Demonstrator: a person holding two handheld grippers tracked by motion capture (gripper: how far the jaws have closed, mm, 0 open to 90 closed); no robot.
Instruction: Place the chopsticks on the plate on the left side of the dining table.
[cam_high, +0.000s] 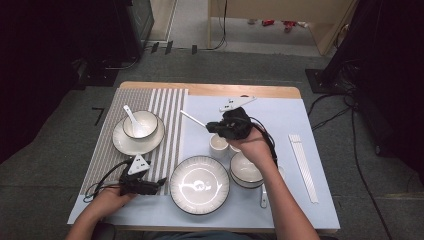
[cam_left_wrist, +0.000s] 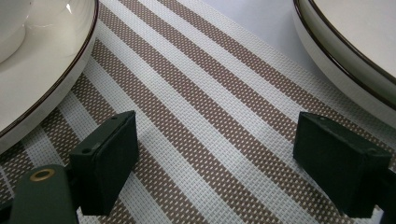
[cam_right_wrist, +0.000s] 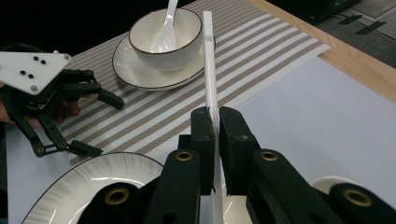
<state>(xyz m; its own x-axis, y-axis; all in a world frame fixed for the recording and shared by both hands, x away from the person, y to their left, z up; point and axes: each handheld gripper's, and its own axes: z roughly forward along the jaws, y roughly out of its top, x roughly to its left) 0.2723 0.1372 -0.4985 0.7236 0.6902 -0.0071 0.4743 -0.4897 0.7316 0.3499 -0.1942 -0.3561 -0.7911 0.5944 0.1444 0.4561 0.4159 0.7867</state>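
- Left gripper (cam_high: 159, 182) rests at the near left edge of the striped mat (cam_left_wrist: 205, 116); fingers (cam_left_wrist: 105, 161) apart, nothing between them.
- Big plate (cam_high: 199, 184) sits near centre, just right of the left gripper. A bowl (cam_high: 245, 170) stands at its right, with a small cup (cam_high: 218, 142) beyond it.
- Right gripper (cam_right_wrist: 214, 122) is raised over the cup area, fingers clamped together on the white stick (cam_right_wrist: 208, 60), a long thin white piece, perhaps wrapped chopsticks. The grip sits low on it; most of its length juts out toward the far left.
- Far left: bowl with spoon (cam_right_wrist: 165, 28) on a saucer (cam_right_wrist: 135, 65), on the mat.
- A similar white strip (cam_high: 303, 167) lies flat at the right of the surface.
- Step in hand, as I read it: carrying the stick to a place in the setting.
- To do it well: keep the clamp firm, since the long free end can pivot; swing it clear of the bowl rim and spoon; lower until it lies flat before letting go.
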